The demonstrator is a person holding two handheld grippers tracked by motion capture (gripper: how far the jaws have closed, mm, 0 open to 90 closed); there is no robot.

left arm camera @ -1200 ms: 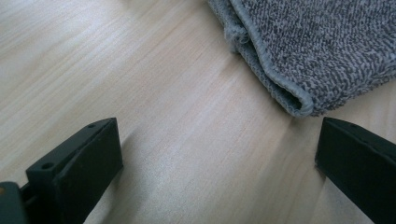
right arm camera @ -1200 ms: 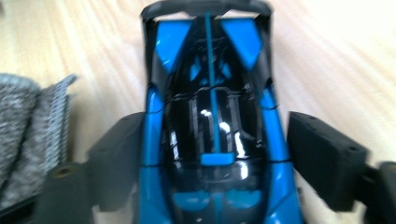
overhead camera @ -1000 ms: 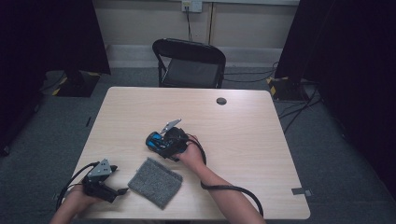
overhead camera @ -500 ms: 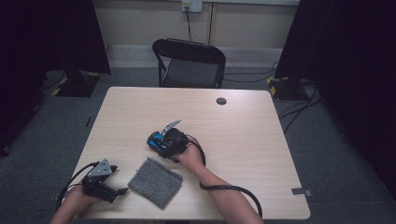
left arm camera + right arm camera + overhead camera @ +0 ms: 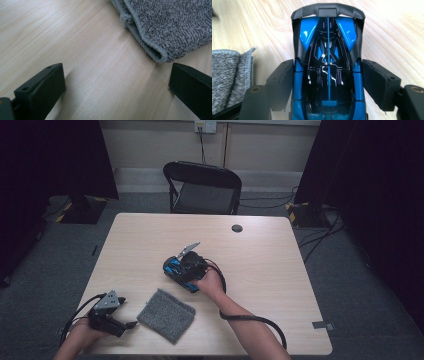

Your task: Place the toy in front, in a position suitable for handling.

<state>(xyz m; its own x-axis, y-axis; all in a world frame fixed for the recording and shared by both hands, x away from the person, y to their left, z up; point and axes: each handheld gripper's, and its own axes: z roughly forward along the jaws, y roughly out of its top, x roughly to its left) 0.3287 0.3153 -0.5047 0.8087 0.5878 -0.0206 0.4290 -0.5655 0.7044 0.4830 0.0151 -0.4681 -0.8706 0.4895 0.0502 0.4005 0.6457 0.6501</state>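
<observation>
A blue and black toy car (image 5: 328, 50) lies lengthwise between the jaws of my right gripper (image 5: 328, 80). Both pads press on its sides, and the jaws have just been closing on it. From above, the car (image 5: 172, 266) and right gripper (image 5: 181, 272) sit just left of the table's middle. A folded grey cloth (image 5: 166, 315) lies near the front edge. My left gripper (image 5: 127, 312) rests just left of it, open. In the left gripper view the cloth's folded corner (image 5: 170, 25) lies ahead of the wide-apart jaws of that gripper (image 5: 116, 75), apart from them.
The light wooden table (image 5: 275, 260) has a small black round spot (image 5: 237, 228) near its far edge. A black folding chair (image 5: 202, 185) stands behind the table. The right gripper's cable (image 5: 250, 320) loops along the forearm. The cloth's edge (image 5: 227, 75) shows left of the car.
The right gripper has shifted slightly up and to the right with the car between its jaws. The left gripper and the cloth have stayed in place.
</observation>
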